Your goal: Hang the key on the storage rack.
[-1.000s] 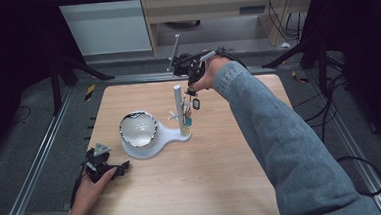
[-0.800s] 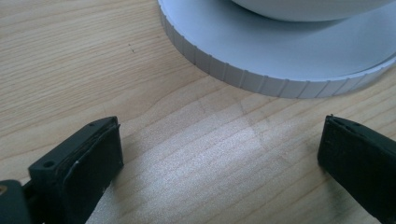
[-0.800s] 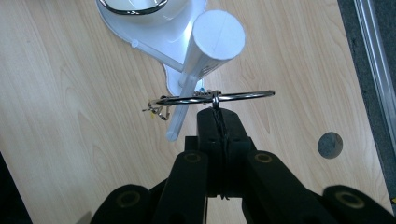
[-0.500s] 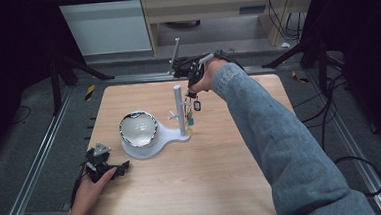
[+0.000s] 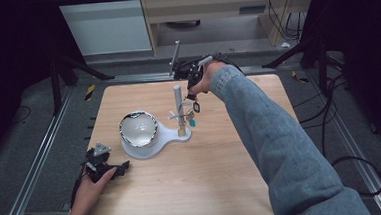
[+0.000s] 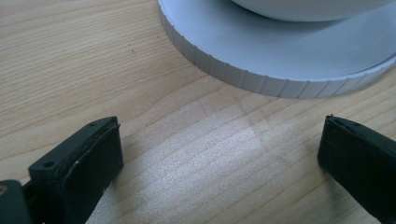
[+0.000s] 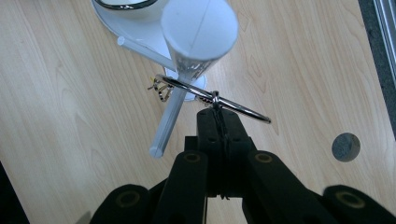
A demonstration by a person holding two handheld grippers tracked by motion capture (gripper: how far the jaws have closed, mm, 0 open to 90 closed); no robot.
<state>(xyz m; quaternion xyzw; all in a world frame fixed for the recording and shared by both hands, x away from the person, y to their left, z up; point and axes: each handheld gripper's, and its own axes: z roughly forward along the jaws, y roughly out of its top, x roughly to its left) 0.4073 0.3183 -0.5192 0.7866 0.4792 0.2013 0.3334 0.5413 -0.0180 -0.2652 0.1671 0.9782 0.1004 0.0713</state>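
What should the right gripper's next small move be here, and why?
Probably a small lift straight up. The right gripper is shut on the key ring, which circles the white post below its top. Raising it should clear the ring off the post. The left gripper rests open near the stand's base.

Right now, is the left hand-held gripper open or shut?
Open: the left hand-held gripper has its jaws wide apart, bare table between them.

A blue denim sleeve (image 5: 275, 132) covers the right arm (both tools are black, brass-coloured screws showing).
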